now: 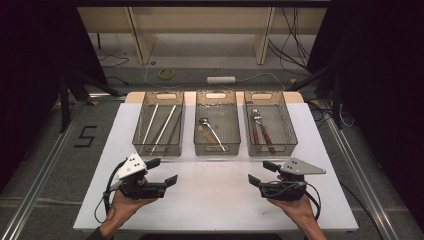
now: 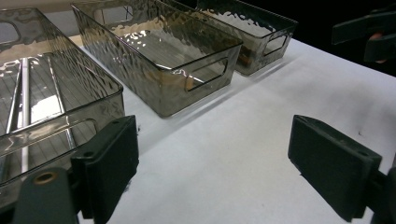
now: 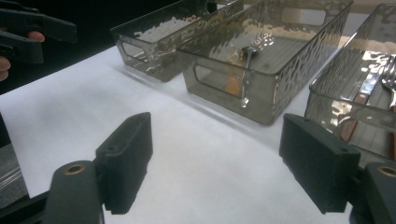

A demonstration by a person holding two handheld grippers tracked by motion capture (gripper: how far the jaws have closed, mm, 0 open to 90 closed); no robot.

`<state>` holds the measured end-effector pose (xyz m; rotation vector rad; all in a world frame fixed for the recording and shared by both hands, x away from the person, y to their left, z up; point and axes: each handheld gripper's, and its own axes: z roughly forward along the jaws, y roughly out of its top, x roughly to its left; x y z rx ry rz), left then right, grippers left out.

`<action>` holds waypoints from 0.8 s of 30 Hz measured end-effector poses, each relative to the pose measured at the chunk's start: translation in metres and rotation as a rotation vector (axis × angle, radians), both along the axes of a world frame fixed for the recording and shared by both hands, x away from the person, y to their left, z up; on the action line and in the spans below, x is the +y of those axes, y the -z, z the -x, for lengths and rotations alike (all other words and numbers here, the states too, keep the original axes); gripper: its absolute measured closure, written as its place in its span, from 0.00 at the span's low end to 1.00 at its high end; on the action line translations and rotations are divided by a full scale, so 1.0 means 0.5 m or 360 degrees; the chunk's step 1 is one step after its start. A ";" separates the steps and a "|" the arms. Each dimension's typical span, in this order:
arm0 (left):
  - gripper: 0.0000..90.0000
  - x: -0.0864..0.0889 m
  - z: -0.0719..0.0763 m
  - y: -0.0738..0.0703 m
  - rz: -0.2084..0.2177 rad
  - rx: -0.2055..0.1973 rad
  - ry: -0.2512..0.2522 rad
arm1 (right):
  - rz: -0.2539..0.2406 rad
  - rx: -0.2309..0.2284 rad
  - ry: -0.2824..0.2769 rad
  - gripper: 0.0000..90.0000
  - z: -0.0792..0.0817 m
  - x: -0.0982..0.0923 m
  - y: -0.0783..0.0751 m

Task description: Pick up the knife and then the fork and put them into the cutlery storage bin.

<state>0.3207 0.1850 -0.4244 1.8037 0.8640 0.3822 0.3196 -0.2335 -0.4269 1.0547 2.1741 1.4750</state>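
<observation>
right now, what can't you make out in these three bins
- Left bin, high view: white sticks too small to identify.
- Right bin, right gripper view: fork cut off by the picture's edge.
- Middle bin, left gripper view: rippled walls and glare blur its contents.

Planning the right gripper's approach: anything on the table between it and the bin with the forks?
Nothing visible. The right gripper, jaws open and empty, hovers over bare white table in front of the right bin. Only that bin's own front wall stands before the forks inside.

White roll (image 1: pixel 221 79) on floor (image 1: pixel 200 60)
</observation>
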 end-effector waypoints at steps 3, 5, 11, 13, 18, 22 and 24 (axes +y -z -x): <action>0.17 0.000 0.000 0.000 0.0010 0.0001 0.0004 | 0.0001 0.0007 0.0014 0.27 0.003 -0.004 0.004; 0.17 0.002 0.000 0.000 0.0014 0.0003 0.0004 | 0.0011 0.0023 0.0018 0.27 0.005 -0.005 0.006; 0.17 0.004 0.000 -0.001 0.0024 0.0004 0.0009 | 0.0028 0.0035 0.0018 0.26 0.012 -0.005 0.011; 0.17 0.003 0.000 -0.001 0.0030 0.0010 0.0014 | 0.0031 0.0034 0.0020 0.26 0.014 -0.005 0.011; 0.17 0.001 -0.001 0.000 0.0030 0.0016 0.0017 | 0.0035 0.0031 0.0024 0.26 0.014 -0.006 0.012; 0.17 0.002 -0.001 0.000 0.0030 0.0019 0.0016 | 0.0032 0.0023 0.0023 0.26 0.014 -0.006 0.011; 0.17 0.002 -0.001 0.000 0.0032 0.0020 0.0017 | 0.0031 0.0023 0.0027 0.26 0.014 -0.006 0.010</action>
